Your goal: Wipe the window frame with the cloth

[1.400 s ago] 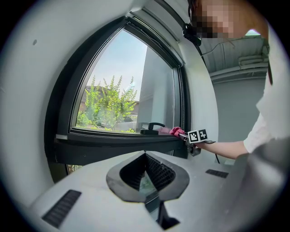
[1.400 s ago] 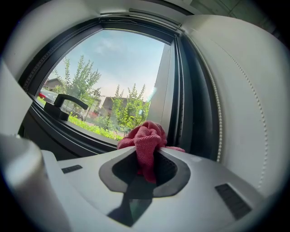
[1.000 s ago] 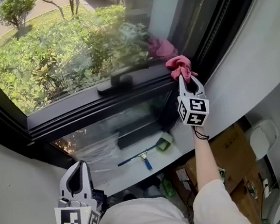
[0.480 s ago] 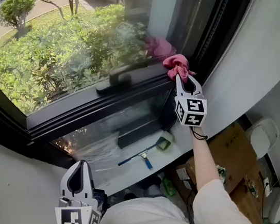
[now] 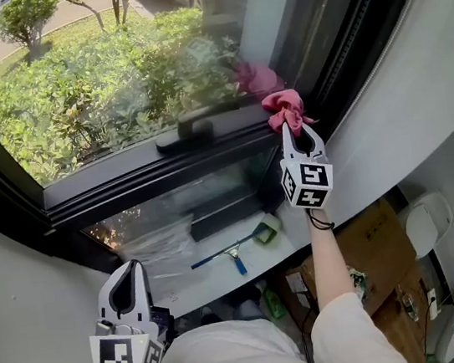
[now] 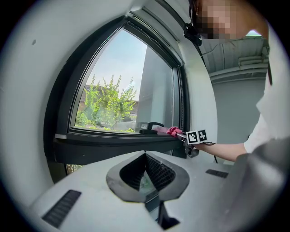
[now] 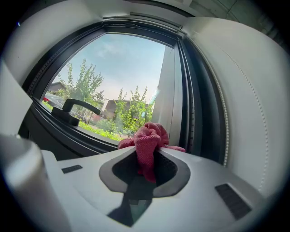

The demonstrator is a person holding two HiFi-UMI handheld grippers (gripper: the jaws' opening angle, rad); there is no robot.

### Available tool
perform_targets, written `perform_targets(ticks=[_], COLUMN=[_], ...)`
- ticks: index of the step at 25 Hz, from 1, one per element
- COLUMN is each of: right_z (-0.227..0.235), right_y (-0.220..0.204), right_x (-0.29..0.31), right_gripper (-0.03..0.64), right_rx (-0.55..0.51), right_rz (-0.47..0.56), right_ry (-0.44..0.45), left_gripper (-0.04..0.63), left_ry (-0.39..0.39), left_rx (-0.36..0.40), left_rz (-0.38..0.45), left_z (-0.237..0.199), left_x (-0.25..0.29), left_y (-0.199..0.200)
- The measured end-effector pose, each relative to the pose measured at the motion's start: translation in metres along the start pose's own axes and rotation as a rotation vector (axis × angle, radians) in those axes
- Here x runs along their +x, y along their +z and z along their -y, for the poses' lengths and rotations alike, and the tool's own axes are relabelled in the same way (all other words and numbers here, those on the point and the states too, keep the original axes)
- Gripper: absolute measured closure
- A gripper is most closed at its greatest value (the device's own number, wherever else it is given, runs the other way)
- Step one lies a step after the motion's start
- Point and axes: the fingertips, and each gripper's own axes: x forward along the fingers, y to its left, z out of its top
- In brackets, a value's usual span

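The pink cloth [image 5: 286, 107] is bunched at the right end of the dark window frame's lower rail [image 5: 150, 175], close to the corner with the right upright. My right gripper [image 5: 293, 127] is shut on the cloth [image 7: 147, 139] and presses it against the rail. In the right gripper view the cloth sticks up between the jaws of my right gripper [image 7: 147, 153], beside the frame's upright [image 7: 199, 113]. My left gripper [image 5: 126, 270] hangs low at the left, shut on nothing, away from the window. From the left gripper view, my left gripper [image 6: 145, 155] points at the frame [image 6: 113, 141], with the cloth [image 6: 173, 131] far off.
A black window handle [image 5: 190, 129] sits on the rail left of the cloth. Below, on the white sill, lie a blue squeegee [image 5: 229, 255], a green sponge [image 5: 267, 231] and plastic sheeting [image 5: 160, 244]. A cardboard box [image 5: 381, 251] stands lower right.
My right gripper has slid the cloth a little to the left along the rail. The left gripper has stayed put.
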Motion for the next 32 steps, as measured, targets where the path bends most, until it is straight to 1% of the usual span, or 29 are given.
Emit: perform_targets(ticks=[32], right_z=[-0.029], right_y=[0.008], right_x=[-0.007], right_gripper=[0.54], right_rx=[-0.005], right_rz=[0.034], right_ry=[0.034], left_gripper=[0.588], left_ry=[0.009], left_rx=[-0.009], left_rz=[0.006], left_z=[-0.002], left_x=[-0.006], left_y=[0.0])
